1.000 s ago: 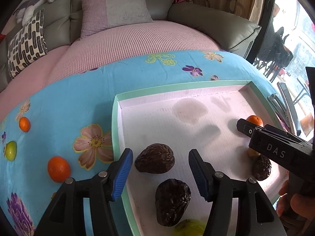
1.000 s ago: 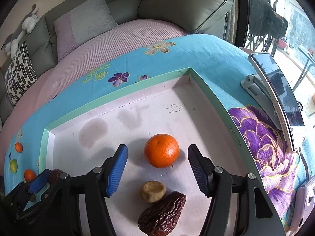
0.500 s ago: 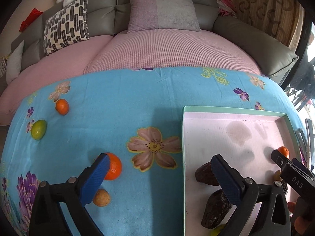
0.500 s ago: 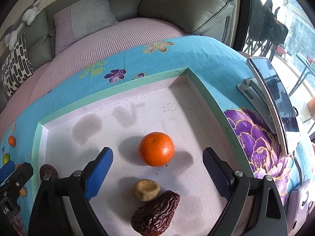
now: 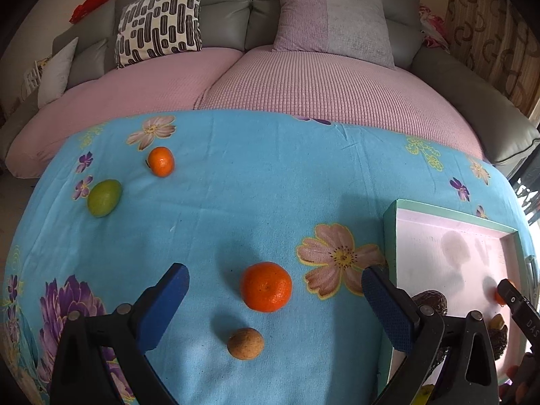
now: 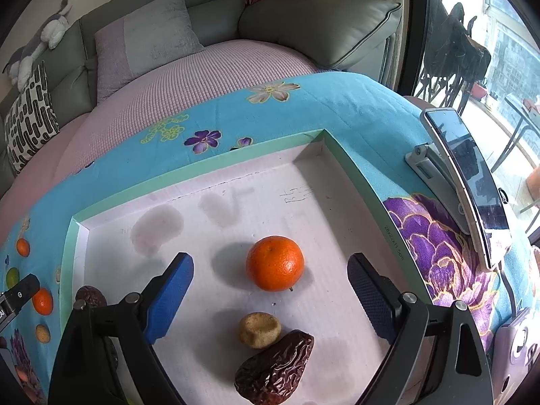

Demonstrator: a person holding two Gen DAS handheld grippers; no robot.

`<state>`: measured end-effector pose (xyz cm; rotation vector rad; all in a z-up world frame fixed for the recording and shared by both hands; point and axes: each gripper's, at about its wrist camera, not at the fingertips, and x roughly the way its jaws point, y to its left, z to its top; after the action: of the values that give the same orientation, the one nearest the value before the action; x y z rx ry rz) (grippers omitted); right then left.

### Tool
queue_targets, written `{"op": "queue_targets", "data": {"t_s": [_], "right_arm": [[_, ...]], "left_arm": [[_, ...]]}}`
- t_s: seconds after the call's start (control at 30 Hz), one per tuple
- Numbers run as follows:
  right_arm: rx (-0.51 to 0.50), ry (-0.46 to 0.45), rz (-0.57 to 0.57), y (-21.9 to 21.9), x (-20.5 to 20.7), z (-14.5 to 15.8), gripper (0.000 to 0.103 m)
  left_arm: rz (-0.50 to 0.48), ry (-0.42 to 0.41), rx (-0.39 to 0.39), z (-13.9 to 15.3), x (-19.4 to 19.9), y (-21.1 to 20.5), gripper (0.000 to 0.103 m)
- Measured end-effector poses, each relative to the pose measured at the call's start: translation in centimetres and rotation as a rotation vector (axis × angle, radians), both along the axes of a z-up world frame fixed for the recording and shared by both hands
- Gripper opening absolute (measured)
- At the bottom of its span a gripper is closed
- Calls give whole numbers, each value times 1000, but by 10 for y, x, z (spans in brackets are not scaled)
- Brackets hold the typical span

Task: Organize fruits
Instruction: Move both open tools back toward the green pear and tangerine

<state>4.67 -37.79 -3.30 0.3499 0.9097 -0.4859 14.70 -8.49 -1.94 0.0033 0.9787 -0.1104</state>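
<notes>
Left wrist view has swung off the tray [image 5: 391, 236] since a second ago and now faces the blue floral cloth [image 5: 270, 175], where the left gripper [image 5: 275, 295] hangs with fingers released and wider than before around an orange [image 5: 266, 287], not touching it. Four fruits lie on the cloth: two oranges, one green fruit [image 5: 104, 197], one tan fruit [image 5: 245, 343]. Right gripper [image 6: 270, 295] stayed over the tray, fingers spread wider, empty, framing one orange [image 6: 274, 263], one tan fruit [image 6: 260, 330] and one date [image 6: 275, 368].
</notes>
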Motion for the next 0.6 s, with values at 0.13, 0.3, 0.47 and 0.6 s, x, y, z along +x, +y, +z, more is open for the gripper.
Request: {"op": "queue_targets", "data": {"t_s": [0.13, 0.3, 0.47, 0.6], "right_arm": [[3, 11, 15, 3, 0, 1, 93], [-3, 9, 64, 17, 5, 4, 93], [-32, 10, 136, 41, 14, 9, 93], [-43, 15, 197, 61, 21, 10, 93]], "left_arm": [[-13, -3, 35, -1, -7, 12, 103], [13, 11, 102, -4, -1, 35, 103], [55, 17, 134, 0, 4, 73, 103], [134, 5, 206, 4, 6, 110, 103]]}}
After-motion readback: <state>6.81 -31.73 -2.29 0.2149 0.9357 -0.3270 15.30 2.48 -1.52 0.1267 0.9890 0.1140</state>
